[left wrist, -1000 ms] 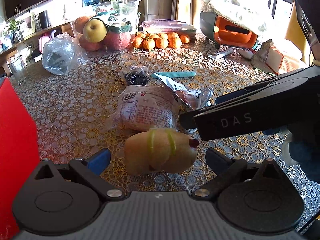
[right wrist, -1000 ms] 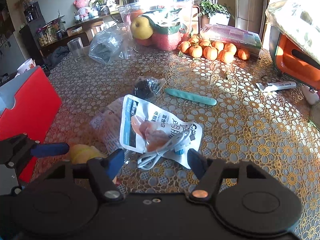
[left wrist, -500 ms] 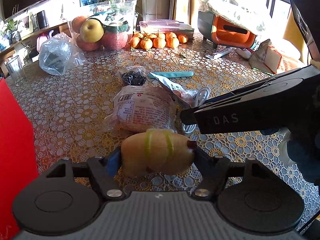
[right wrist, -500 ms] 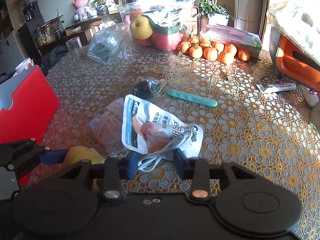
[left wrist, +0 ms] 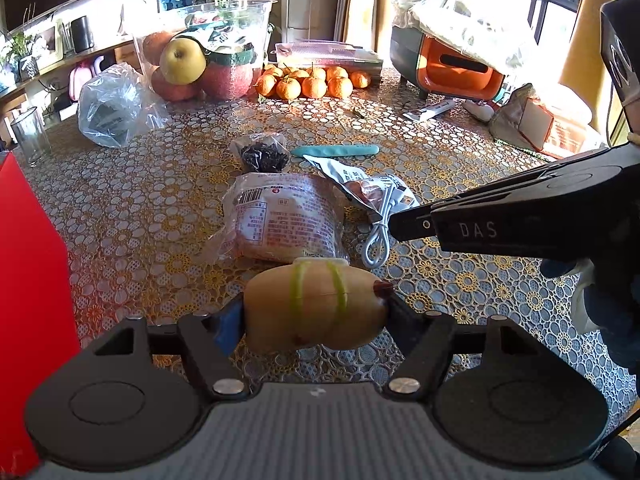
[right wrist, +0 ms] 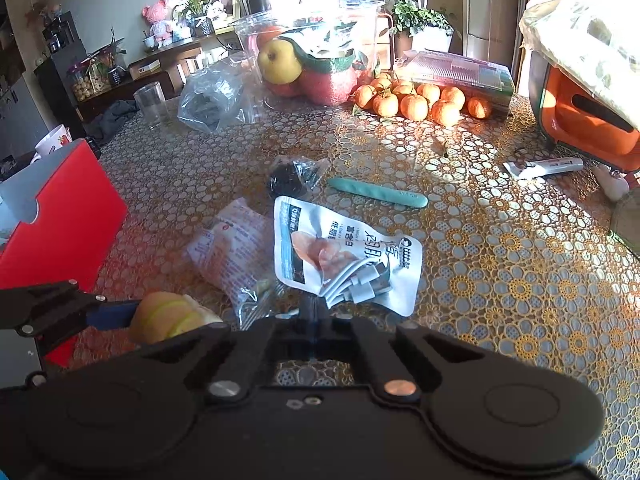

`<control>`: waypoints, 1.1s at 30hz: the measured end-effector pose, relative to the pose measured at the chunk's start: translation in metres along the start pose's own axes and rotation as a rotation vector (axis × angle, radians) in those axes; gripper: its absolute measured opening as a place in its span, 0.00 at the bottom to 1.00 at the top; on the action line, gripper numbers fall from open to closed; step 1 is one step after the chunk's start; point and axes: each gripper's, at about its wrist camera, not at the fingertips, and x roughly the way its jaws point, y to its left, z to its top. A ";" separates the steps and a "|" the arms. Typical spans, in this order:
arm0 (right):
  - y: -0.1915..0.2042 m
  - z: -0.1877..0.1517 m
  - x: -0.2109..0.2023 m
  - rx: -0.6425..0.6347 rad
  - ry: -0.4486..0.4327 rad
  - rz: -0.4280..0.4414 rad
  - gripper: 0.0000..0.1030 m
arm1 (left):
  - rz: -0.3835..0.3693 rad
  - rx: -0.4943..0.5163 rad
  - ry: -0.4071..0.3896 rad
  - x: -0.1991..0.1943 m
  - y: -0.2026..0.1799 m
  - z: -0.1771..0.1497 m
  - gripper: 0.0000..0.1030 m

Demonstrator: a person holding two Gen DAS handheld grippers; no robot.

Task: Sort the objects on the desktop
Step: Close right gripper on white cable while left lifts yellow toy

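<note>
My left gripper [left wrist: 312, 316] is shut on a tan sausage-shaped pack with two green bands [left wrist: 316, 308], held just above the table; the pack also shows in the right wrist view [right wrist: 168, 316]. My right gripper [right wrist: 316, 312] is shut on the coiled white cable [right wrist: 356, 280], which lies on a white snack pouch [right wrist: 344, 248]. In the left wrist view the cable [left wrist: 378, 236] hangs from the right gripper's tip. A clear printed bag [left wrist: 284, 216], a small bag of dark bits [left wrist: 262, 154] and a teal stick [left wrist: 336, 150] lie behind.
A red box [right wrist: 60, 224] stands at the left. At the back are a plastic tub of fruit [left wrist: 204, 64], several tangerines [left wrist: 312, 82], a crumpled clear bag [left wrist: 116, 108], a glass [left wrist: 30, 136] and an orange appliance [left wrist: 452, 64]. A white tube [right wrist: 544, 166] lies right.
My left gripper closed on the tan pack and lifted it slightly. My right gripper closed on the white cable.
</note>
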 end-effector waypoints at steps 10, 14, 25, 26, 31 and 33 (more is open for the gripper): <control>-0.003 0.003 0.016 0.042 0.048 -0.012 0.45 | -0.005 -0.011 0.005 -0.003 0.002 -0.002 0.69; -0.007 0.008 0.025 0.103 0.059 0.003 0.57 | -0.009 -0.013 0.011 -0.001 0.002 -0.002 0.69; -0.010 0.007 0.027 0.143 0.069 -0.019 0.15 | -0.009 -0.015 0.026 -0.001 0.002 -0.004 0.69; -0.011 0.007 0.026 0.146 0.066 -0.021 0.10 | -0.010 -0.016 0.025 -0.002 0.002 -0.004 0.69; -0.010 0.004 0.012 0.144 0.056 -0.028 0.09 | -0.010 -0.013 0.027 -0.011 -0.001 -0.003 0.69; -0.010 0.001 0.005 0.145 0.051 -0.031 0.09 | -0.011 -0.012 0.023 -0.016 -0.002 -0.002 0.69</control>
